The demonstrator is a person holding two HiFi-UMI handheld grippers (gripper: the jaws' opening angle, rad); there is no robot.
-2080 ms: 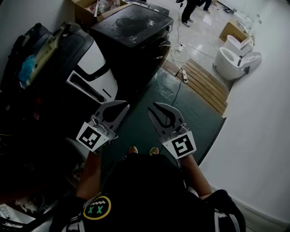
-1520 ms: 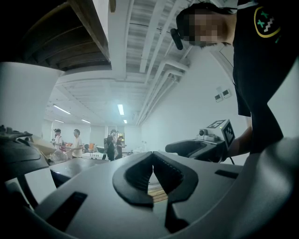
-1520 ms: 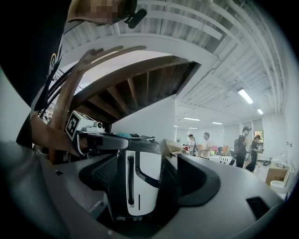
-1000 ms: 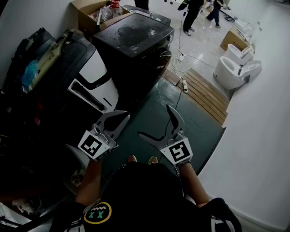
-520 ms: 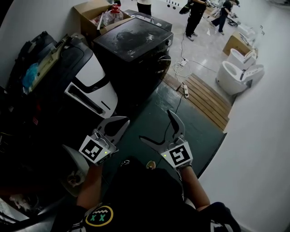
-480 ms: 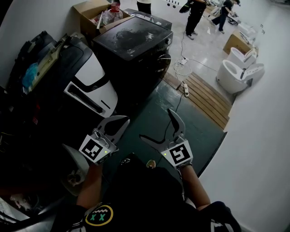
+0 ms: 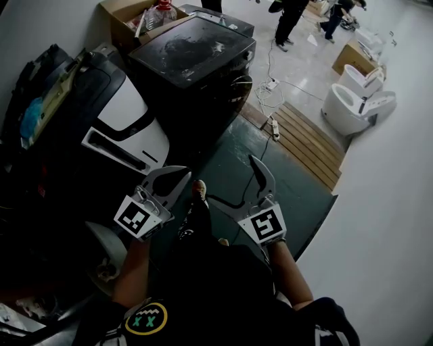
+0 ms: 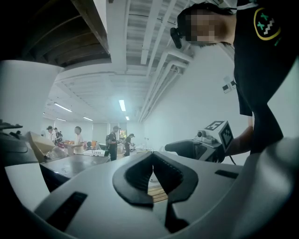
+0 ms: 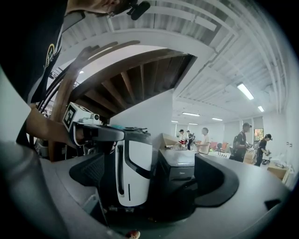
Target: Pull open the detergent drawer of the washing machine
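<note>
The white and black washing machine (image 7: 122, 125) stands at the left in the head view, with a long dark slot (image 7: 111, 145) across its white front panel. In the right gripper view this machine (image 9: 133, 172) shows between the jaws, some way off. My left gripper (image 7: 184, 174) is shut and holds nothing; it hangs just right of the machine's front. In its own view the left gripper's (image 8: 153, 156) pads meet. My right gripper (image 7: 231, 181) is open wide over the green floor, apart from the machine. The right gripper (image 9: 149, 163) is empty.
A black top-loading machine (image 7: 196, 47) stands behind the white one, with a cardboard box (image 7: 132, 17) beyond. A wooden pallet (image 7: 308, 138), a power strip with cable (image 7: 274, 125) and white toilets (image 7: 352, 101) lie at the right. My shoe (image 7: 198, 189) is on the green mat (image 7: 298, 189).
The right gripper went from nearly shut to wide open about a second ago and has stayed so. My foot has stepped forward between the grippers, and the machines have shifted left in view.
</note>
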